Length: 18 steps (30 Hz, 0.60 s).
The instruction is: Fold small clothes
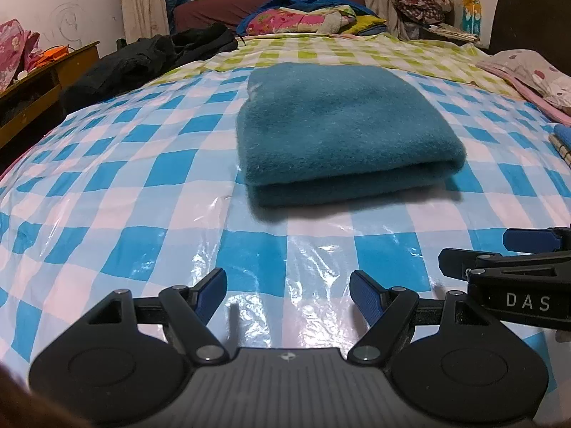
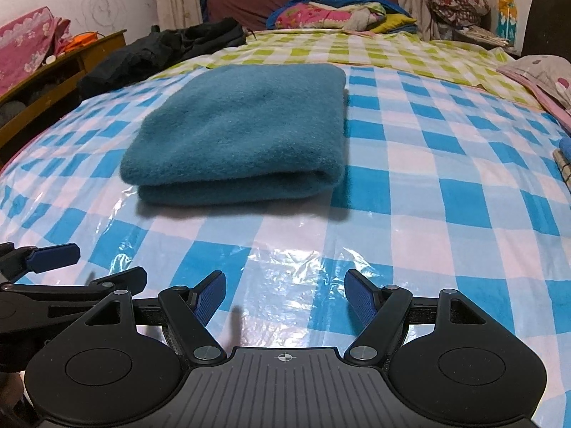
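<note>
A teal fuzzy cloth [image 1: 342, 132] lies folded in a thick rectangle on the blue-and-white checked plastic sheet [image 1: 107, 185] over the bed; it also shows in the right wrist view [image 2: 242, 132]. My left gripper [image 1: 288, 297] is open and empty, low over the sheet, well short of the cloth's near fold. My right gripper [image 2: 285, 297] is open and empty too, beside the left one and to the right of the cloth. Each gripper shows at the edge of the other's view: the right one [image 1: 514, 249] and the left one [image 2: 57, 260].
A black garment [image 1: 150, 57] lies at the far left of the bed. A pile of bright bedding [image 1: 307, 18] sits at the far end. A pink spotted quilt [image 1: 535, 78] and folded cloths [image 1: 564, 142] lie on the right. A wooden desk [image 1: 39, 85] stands left.
</note>
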{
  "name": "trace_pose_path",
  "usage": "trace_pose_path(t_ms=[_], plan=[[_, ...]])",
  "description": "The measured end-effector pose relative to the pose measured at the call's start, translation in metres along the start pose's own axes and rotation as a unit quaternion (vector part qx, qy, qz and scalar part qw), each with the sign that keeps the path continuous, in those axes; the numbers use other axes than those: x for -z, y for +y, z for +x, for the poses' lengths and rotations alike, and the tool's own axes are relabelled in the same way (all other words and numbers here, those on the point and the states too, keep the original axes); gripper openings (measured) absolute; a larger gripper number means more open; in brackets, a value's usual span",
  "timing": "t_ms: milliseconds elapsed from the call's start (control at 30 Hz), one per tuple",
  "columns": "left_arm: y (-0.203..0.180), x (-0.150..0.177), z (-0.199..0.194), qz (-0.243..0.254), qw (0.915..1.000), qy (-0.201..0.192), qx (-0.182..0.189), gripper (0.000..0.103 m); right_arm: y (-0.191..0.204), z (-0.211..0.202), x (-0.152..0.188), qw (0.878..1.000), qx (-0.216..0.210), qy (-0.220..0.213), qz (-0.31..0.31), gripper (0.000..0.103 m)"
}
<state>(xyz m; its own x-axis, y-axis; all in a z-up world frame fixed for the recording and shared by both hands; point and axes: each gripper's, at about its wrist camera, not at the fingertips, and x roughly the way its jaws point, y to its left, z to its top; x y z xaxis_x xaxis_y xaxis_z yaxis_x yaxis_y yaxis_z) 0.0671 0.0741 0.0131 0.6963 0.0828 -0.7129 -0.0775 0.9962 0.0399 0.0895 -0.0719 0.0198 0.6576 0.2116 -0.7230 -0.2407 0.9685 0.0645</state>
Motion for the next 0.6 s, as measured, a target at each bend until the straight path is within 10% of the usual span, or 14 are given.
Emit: trace_pose_path(t_ms=[600], plan=[[-0.004,0.0007,-0.0013,0.029,0.9991,0.002,-0.03,0.082,0.0044,-0.0005,0.0021,1.0,0.005,0.002,-0.011,0.074]])
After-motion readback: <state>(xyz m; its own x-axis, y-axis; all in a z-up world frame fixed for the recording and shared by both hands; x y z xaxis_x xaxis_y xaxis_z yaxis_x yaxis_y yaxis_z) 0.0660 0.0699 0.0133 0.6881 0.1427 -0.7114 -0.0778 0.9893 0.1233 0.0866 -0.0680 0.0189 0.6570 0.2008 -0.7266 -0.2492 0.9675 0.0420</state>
